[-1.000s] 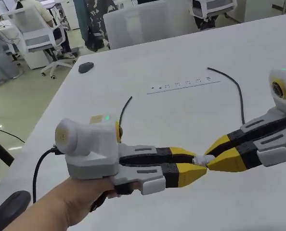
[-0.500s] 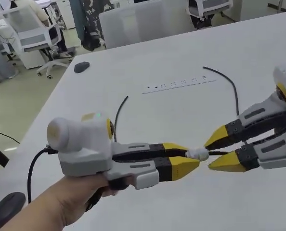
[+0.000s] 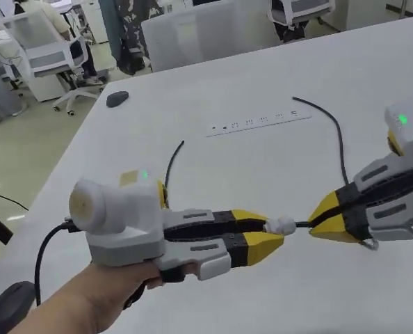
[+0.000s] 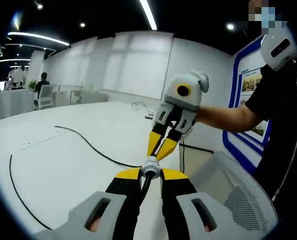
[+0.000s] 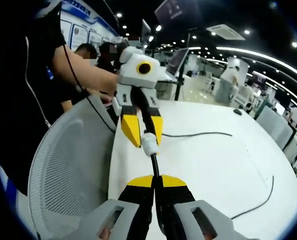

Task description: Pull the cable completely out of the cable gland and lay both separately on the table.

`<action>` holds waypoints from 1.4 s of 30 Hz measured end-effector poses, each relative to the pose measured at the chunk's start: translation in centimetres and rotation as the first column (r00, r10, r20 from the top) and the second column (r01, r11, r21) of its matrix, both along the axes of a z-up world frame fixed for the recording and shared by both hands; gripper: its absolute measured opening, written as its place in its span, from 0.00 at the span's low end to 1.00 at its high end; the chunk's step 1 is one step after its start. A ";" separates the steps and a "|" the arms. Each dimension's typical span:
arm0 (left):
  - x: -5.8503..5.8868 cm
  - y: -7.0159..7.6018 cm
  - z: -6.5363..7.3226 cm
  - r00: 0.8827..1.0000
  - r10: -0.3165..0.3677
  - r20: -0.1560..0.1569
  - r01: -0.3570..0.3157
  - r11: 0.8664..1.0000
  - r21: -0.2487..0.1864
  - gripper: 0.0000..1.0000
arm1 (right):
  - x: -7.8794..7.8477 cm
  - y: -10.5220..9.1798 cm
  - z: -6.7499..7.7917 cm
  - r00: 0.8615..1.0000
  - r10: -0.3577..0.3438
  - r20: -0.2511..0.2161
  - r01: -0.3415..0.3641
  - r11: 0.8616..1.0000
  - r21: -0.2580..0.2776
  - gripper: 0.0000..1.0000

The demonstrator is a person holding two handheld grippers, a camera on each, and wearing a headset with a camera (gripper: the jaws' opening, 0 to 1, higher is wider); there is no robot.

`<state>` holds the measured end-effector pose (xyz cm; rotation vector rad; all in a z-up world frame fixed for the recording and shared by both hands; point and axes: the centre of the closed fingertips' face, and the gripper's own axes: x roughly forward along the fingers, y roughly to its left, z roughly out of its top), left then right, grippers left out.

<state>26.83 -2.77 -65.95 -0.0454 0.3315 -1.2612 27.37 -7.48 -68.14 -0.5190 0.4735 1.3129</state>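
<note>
The white table (image 3: 276,174) takes up most of the head view, and office chairs (image 3: 50,52) stand on the floor beyond its edge at 10 o'clock. A mesh chair (image 5: 71,160) sits close at 8 o'clock in the right gripper view. On the tabletop a power strip (image 3: 258,122) lies at 12 o'clock from my grippers. A long black lead (image 3: 337,132) curves from 1 o'clock down behind my right gripper, a shorter black lead (image 3: 172,161) lies at 11 o'clock, and a dark mouse (image 3: 117,99) rests far off at 10 o'clock. All of these lie well apart from the gap between my two grippers.

My left gripper (image 3: 274,229), carried in my hand (image 3: 102,296), has its jaws pinched on the white cable gland (image 3: 281,225), up off the table. My right gripper (image 3: 312,225) comes in from 3 o'clock, jaws narrowed tight onto the black cable (image 3: 301,224) just beside the gland. I cannot tell whether the long lead is that cable's far end.

Half a second ago my right jaws stood wide apart around the cable. Now they clamp it, and a short bare stretch shows between gland and tips.

The table's side edge runs along 9 o'clock, well apart from my grippers. Bare tabletop stretches at 3 and 6 o'clock.
</note>
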 end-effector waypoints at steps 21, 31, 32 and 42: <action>1.6 2.3 -1.1 0.998 0.067 -0.017 -0.067 0.997 0.028 0.14 | 1.7 -14.4 -9.2 0.912 -0.408 -0.034 0.375 0.867 -0.329 0.07; 0.6 0.3 -0.7 1.000 -0.002 -0.005 0.002 0.999 0.038 0.14 | -0.8 0.5 0.2 0.994 -0.098 -0.041 0.097 0.995 -0.027 0.23; 0.4 0.1 -0.6 1.000 -0.010 -0.003 0.010 0.999 0.038 0.14 | -0.6 1.1 0.5 0.997 -0.082 -0.009 0.082 0.996 -0.028 0.25; -0.2 -0.2 -0.5 0.999 -0.033 0.014 0.032 0.998 0.049 0.14 | -0.9 4.1 0.6 0.999 0.041 0.020 -0.040 0.999 -0.027 0.02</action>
